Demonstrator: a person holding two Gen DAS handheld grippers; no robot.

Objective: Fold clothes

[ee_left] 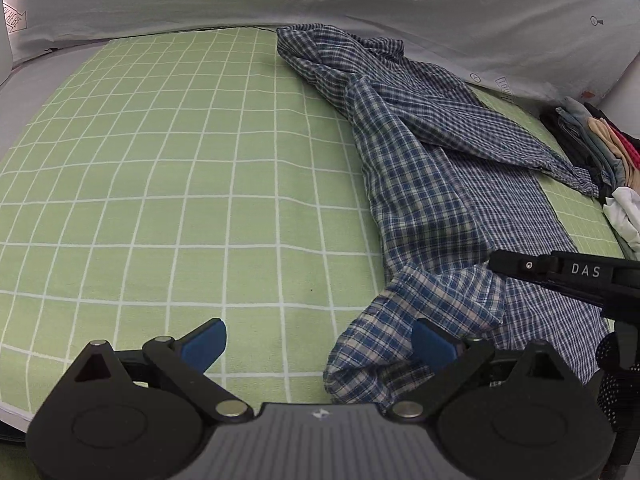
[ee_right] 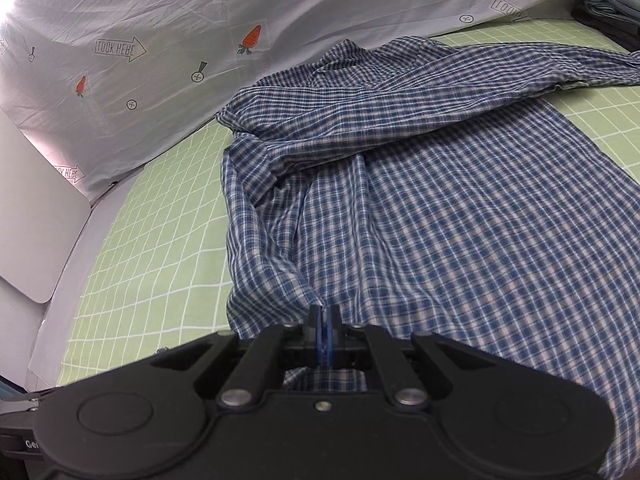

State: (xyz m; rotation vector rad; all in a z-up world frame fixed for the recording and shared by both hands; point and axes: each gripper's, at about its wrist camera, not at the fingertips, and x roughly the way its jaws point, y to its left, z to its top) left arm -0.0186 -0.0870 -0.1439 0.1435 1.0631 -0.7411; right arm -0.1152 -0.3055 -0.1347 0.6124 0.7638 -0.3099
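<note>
Pinched tight on the shirt's near edge, the right gripper (ee_right: 323, 330) has its blue pads pressed together with a fold of checked cloth between them. In the left wrist view the left gripper (ee_left: 320, 346) is spread wide and holds nothing; its right pad sits against a rumpled flap of the same hem, its left pad over bare sheet.

The blue checked shirt (ee_left: 432, 184) lies on the green grid sheet (ee_left: 168, 184) of a bed, toward its right half, collar end away near the pale printed cloth (ee_right: 120, 20) at the back. One sleeve is thrown across the body toward the stack of folded clothes (ee_left: 592, 140) at the far right. The body is partly flat, but the left side is bunched in long ridges.

The shirt looks thin, light and limp, so it should drape and slide rather than hold a shape, and a single pinch would likely let the rest sag and twist. A hold on the hem or a side seam, where the cloth is doubled, seems surest. The loose flap beside the left gripper looks like the natural second hold, so that both corners can be pulled taut together.
</note>
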